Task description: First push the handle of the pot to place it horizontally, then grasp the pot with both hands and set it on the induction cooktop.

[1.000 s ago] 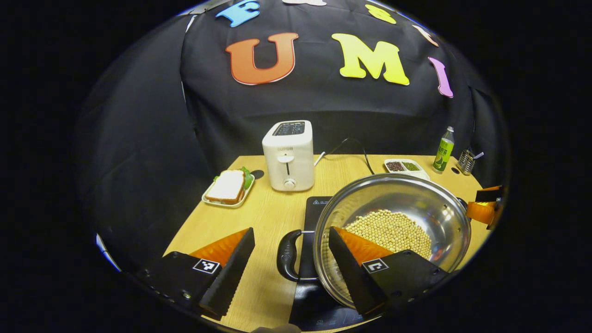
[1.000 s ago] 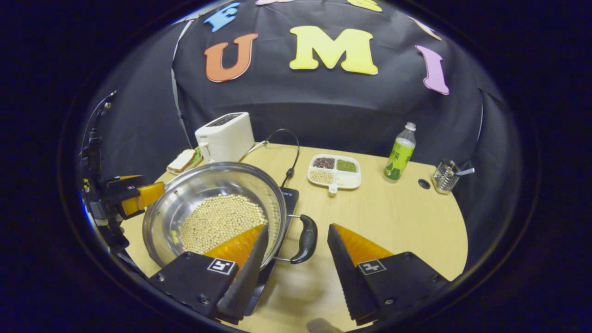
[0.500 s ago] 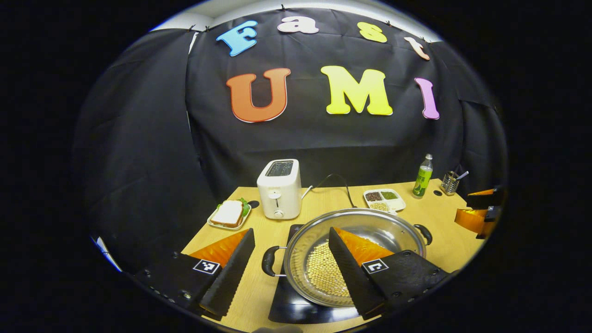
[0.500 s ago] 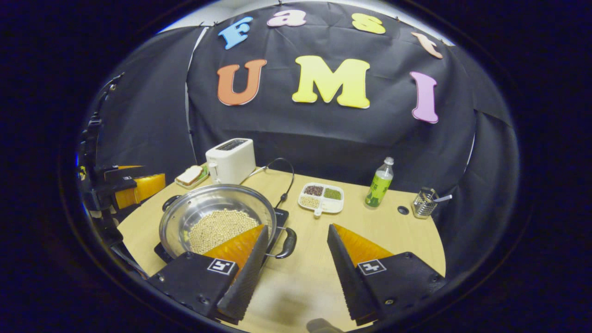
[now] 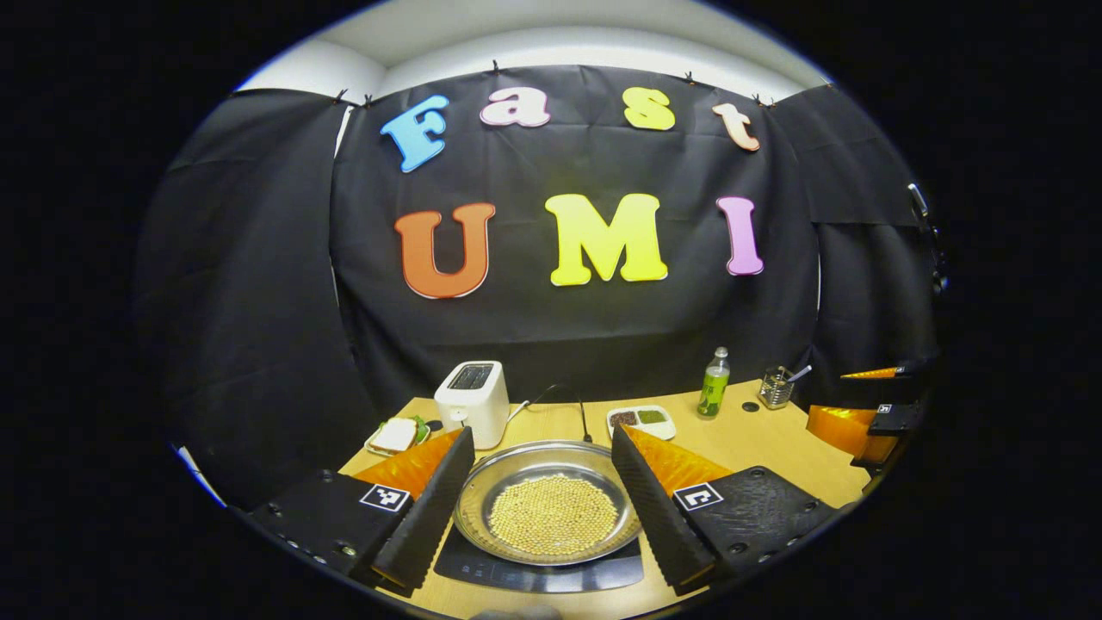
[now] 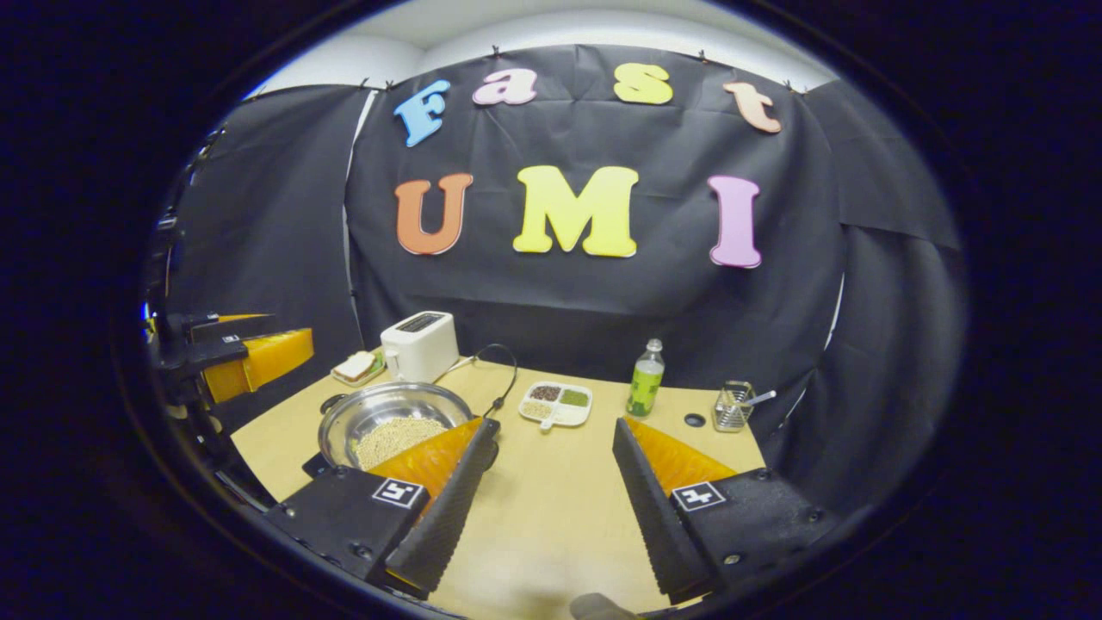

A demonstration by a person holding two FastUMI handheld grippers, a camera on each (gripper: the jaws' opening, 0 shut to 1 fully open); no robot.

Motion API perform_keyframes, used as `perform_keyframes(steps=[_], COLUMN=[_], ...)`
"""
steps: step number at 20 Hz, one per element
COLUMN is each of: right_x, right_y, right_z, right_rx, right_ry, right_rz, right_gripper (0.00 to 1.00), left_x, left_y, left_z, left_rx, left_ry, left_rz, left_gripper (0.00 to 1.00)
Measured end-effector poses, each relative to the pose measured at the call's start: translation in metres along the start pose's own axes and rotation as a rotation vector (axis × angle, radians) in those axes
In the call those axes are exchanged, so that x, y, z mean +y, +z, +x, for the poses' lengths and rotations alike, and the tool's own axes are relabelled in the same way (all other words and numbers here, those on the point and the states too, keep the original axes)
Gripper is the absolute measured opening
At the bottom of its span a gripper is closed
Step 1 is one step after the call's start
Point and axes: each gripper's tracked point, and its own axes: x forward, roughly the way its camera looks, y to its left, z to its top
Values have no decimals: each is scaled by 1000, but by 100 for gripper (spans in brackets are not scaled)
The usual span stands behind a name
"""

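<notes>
A steel pot (image 5: 551, 508) with pale beans in it sits on the black induction cooktop (image 5: 538, 573) near the table's front edge. In the left gripper view, my left gripper (image 5: 541, 437) is open above and behind the pot, its fingers framing the pot without touching it. My right gripper (image 5: 861, 418) hangs off to the far right. In the right gripper view, the pot (image 6: 392, 422) and cooktop (image 6: 312, 465) lie low on the left, partly behind one finger. My right gripper (image 6: 555, 428) is open over bare table. The left gripper (image 6: 250, 357) floats at the left, clear of the pot.
A white toaster (image 5: 472, 400) with a black cable stands at the back beside a sandwich plate (image 5: 394, 435). A divided dish of beans (image 5: 641, 419), a green bottle (image 5: 713, 383) and a wire holder (image 5: 777, 387) line the back right.
Both grippers have pulled back and up from the pot's handles, which they flanked closely a second ago. The pot now rests on the cooktop, farther off in both views.
</notes>
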Motion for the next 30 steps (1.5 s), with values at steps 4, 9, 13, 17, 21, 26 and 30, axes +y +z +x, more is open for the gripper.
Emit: perform_keyframes(steps=[4,9,13,17,21,26,30], right_x=[-53,-112,-142,-167,-187,-200,-208], right_y=[19,32,37,41,51,59,66], right_z=[-50,-102,-134,-158,-178,-195,-204], right_rx=[-48,-100,-124,-153,-191,-223,-242], right_ry=[-18,-51,-61,-86,-126,-159,-179], right_rz=[7,3,50,70,96,100,102], right_gripper=[94,100,100,100,100,100,99], left_x=[-51,-108,-140,-171,-185,-194,-194], left_y=[17,33,55,73,82,83,93], left_z=[-35,-70,-90,-102,-119,-126,-129], left_rx=[-27,-48,-96,-123,-158,-159,-189], left_ry=[8,9,-1,-28,-49,-62,-53], left_rz=[-2,-70,-62,-62,-43,-46,-45], left_gripper=[95,96,96,96,96,96,96])
